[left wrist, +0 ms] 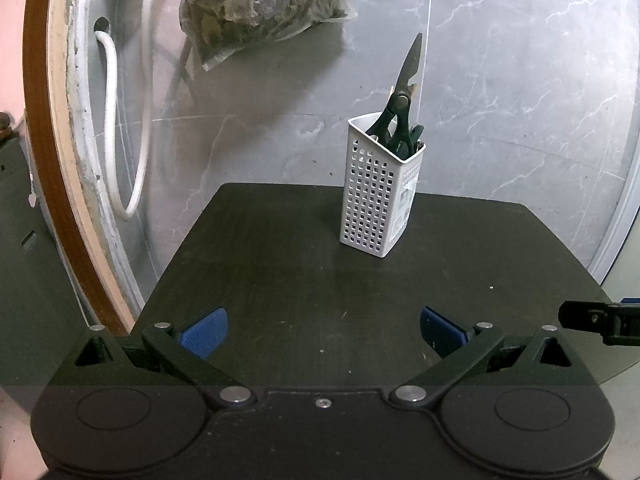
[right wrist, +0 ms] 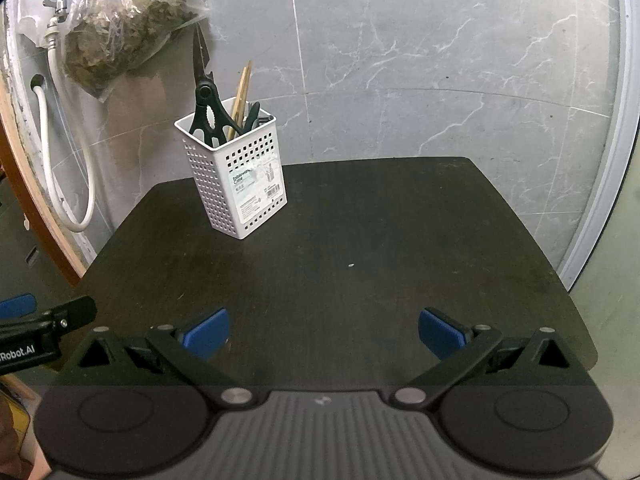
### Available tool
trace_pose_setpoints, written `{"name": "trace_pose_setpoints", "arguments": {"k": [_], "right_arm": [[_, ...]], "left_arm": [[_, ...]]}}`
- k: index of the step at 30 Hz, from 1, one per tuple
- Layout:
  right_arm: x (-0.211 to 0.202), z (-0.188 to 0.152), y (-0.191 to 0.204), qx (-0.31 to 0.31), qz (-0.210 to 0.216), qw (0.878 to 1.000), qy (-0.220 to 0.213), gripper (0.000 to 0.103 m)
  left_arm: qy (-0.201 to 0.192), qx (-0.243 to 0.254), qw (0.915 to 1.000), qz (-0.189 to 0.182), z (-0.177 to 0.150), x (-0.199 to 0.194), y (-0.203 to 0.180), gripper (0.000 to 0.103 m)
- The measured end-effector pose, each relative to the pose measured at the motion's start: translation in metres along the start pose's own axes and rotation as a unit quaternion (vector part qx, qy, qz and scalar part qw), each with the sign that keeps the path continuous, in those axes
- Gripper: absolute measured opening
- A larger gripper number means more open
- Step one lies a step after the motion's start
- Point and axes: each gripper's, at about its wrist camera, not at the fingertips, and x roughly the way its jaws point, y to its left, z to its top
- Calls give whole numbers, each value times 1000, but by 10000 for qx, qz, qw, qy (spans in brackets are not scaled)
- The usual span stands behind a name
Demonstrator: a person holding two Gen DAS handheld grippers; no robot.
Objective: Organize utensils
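Hovering low over the near edge of a dark table [left wrist: 280,264], the left gripper [left wrist: 323,334] sits level and points straight ahead, its two blue fingertips [left wrist: 206,332] spread wide apart with nothing between them. In the right wrist view, the right gripper [right wrist: 324,334] holds the same pose over the same table [right wrist: 360,264], level, facing forward, blue fingertips [right wrist: 440,332] far apart and empty. Each tool shows at the edge of the other's view: the right one pokes in at the right edge of the left wrist frame, the left one at the lower left of the right wrist frame, so the two sit side by side. A white perforated holder [left wrist: 378,196] stands upright toward the back of the table, right of centre in the left view and upper left of centre [right wrist: 236,176] in the right view, well apart from both grippers. Black scissors [left wrist: 402,104] stand in it, blades up, with wooden chopsticks [right wrist: 242,94] beside them. Behind the table rises a grey marble-tile wall [right wrist: 440,60], with a clear bag of dried leaves [right wrist: 128,20] and a white hose [left wrist: 116,128] hanging at the upper left.
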Motion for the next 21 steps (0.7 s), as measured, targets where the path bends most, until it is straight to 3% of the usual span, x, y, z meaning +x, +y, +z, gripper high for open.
{"name": "trace_pose_setpoints", "arguments": {"k": [21], "right_arm": [[3,0,1,2,15,10000,40,103]], "left_arm": [[74,-14,10000,-33,0,6,0,102]]}}
